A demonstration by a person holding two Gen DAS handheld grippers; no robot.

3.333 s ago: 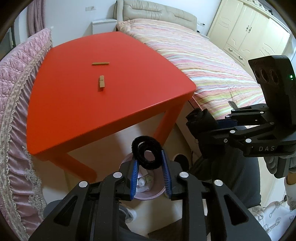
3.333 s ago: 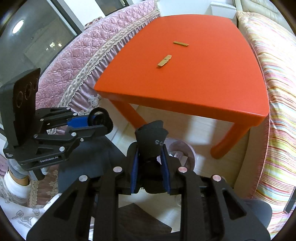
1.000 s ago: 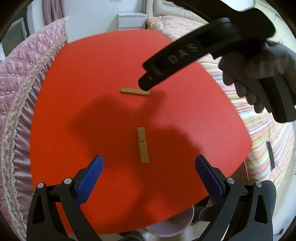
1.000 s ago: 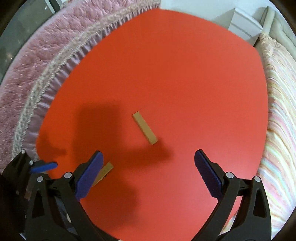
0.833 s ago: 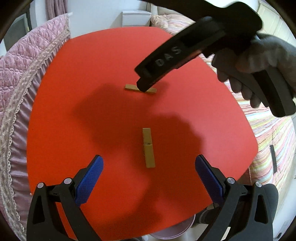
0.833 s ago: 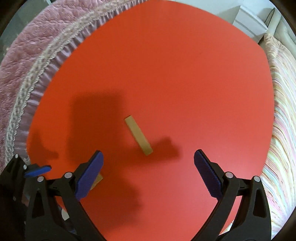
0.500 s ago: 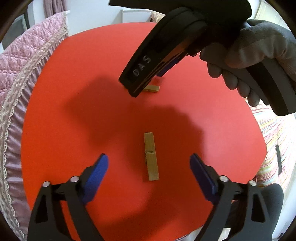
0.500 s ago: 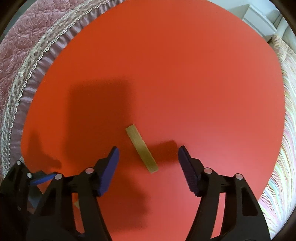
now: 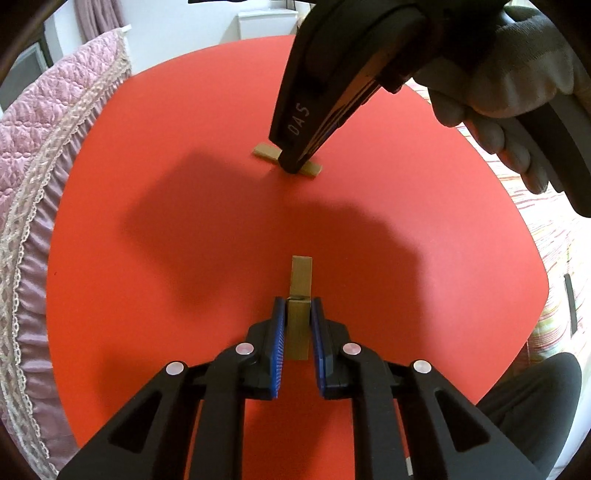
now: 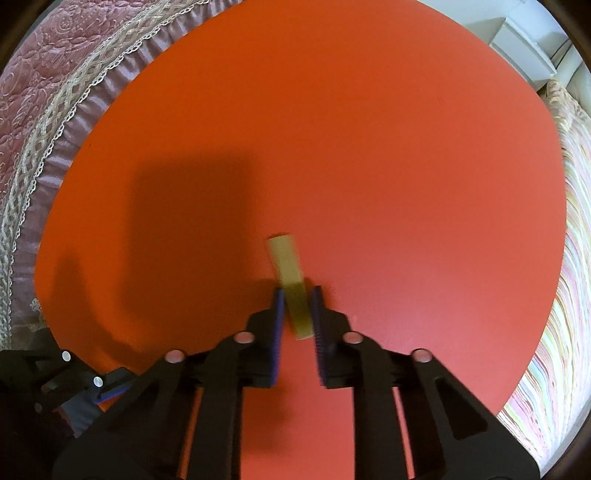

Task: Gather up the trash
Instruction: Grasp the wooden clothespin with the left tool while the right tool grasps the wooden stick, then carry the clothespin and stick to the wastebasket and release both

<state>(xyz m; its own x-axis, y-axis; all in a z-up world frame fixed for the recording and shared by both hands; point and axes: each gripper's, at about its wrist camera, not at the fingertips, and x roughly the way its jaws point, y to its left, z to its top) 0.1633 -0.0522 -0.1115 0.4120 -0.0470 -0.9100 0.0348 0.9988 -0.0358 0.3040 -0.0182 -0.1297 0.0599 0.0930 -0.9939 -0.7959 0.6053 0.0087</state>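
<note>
A wooden clothespin (image 9: 301, 280) lies on the red table (image 9: 147, 258). My left gripper (image 9: 297, 306) is closing on it, and its blue pads press the clothespin's near half from both sides. Farther back lies a flat wooden stick (image 9: 264, 151), with my right gripper (image 9: 293, 164) pointing down onto its middle, held by a gloved hand (image 9: 498, 74). In the right wrist view my right gripper (image 10: 297, 295) is closing on the stick (image 10: 286, 262). Its pads touch the stick's near end on both sides. The left gripper (image 10: 99, 387) shows dimly at the lower left.
A pink quilted cover with lace trim (image 9: 44, 122) borders the table's left side. A striped bed (image 10: 565, 258) runs along the right. A white nightstand (image 9: 266, 24) stands behind the table. A dark trouser leg (image 9: 535, 406) is at the table's near right.
Both grippers came down to the table and went from wide open to closed, the left onto the clothespin and the right onto the stick. Earlier, both held dark items over a pink bin.
</note>
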